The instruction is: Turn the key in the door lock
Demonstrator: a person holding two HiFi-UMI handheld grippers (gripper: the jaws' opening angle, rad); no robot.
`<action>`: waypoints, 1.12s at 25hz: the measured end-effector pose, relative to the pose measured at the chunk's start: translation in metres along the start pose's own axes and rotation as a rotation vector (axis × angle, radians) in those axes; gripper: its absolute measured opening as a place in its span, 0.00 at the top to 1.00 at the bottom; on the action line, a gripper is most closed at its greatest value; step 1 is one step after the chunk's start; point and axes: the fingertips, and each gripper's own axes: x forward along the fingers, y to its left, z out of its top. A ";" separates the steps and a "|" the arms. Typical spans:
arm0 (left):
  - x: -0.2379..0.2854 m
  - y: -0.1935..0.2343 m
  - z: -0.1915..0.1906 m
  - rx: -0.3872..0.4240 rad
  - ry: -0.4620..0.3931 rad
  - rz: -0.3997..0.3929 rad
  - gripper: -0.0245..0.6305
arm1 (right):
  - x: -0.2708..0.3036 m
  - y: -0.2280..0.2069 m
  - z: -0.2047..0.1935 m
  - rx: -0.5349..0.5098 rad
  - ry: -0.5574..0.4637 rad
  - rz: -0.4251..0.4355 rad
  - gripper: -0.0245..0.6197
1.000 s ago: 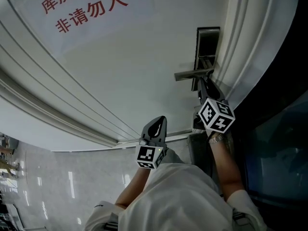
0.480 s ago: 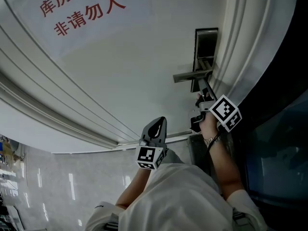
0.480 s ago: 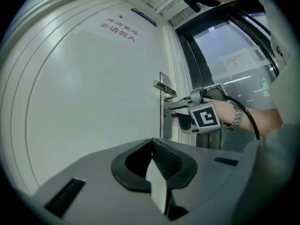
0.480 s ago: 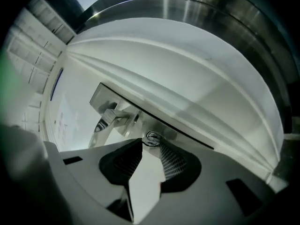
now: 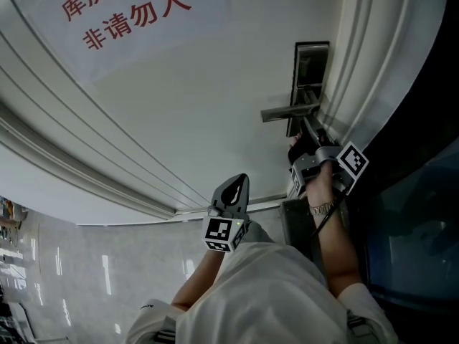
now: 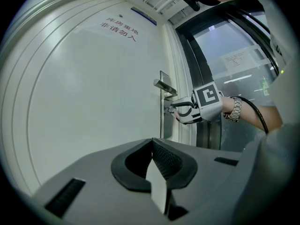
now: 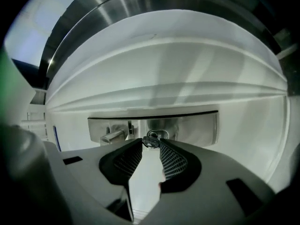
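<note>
Pinching the key (image 7: 150,138) by its head, your right gripper (image 7: 151,145) faces the lock plate (image 7: 199,128) squarely, key shaft running straight ahead; your left gripper (image 6: 152,142), closed on nothing, hangs farther back.

notice, red characters on white sheet (image 5: 125,9): far up-left of left gripper (image 5: 235,185) | dark glass panel (image 5: 416,221): just right of right gripper (image 5: 307,136) | glossy pale floor (image 5: 72,278): below-left of left gripper

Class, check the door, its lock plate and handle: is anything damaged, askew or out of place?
Nothing stands out. The lock plate sits straight on the door, the handle looks intact, and the right gripper holds the key at the lock.
</note>
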 end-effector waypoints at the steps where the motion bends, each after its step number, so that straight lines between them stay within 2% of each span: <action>1: 0.000 0.000 0.000 0.001 0.001 -0.001 0.95 | 0.000 0.000 -0.001 0.028 0.003 0.005 0.78; 6: 0.000 -0.003 0.000 0.007 0.002 -0.012 0.95 | 0.001 0.000 -0.002 0.054 0.011 0.012 0.78; 8: -0.001 -0.005 -0.001 0.007 0.004 -0.016 0.95 | -0.001 0.000 -0.001 0.003 0.014 0.000 0.78; 10: -0.002 -0.004 -0.002 0.005 0.006 -0.017 0.95 | -0.003 0.004 -0.003 -0.102 0.026 -0.023 0.77; 13: -0.004 -0.001 -0.002 0.004 0.006 -0.011 0.95 | -0.005 0.011 -0.008 -0.359 0.074 -0.058 0.73; 16: -0.006 0.000 -0.002 0.000 0.002 -0.008 0.95 | -0.006 0.016 -0.011 -0.716 0.116 -0.125 0.71; 18: -0.007 0.000 -0.002 -0.002 0.002 -0.007 0.95 | -0.009 0.018 -0.011 -0.936 0.114 -0.188 0.71; 22: -0.009 0.000 -0.004 -0.004 0.003 -0.004 0.95 | -0.010 0.026 -0.014 -1.183 0.081 -0.242 0.71; 25: -0.011 0.000 -0.003 -0.003 -0.001 -0.006 0.95 | -0.012 0.033 -0.013 -1.531 0.021 -0.312 0.71; 28: -0.012 0.002 -0.003 -0.004 -0.002 -0.002 0.95 | -0.009 0.030 -0.023 -1.829 0.059 -0.350 0.71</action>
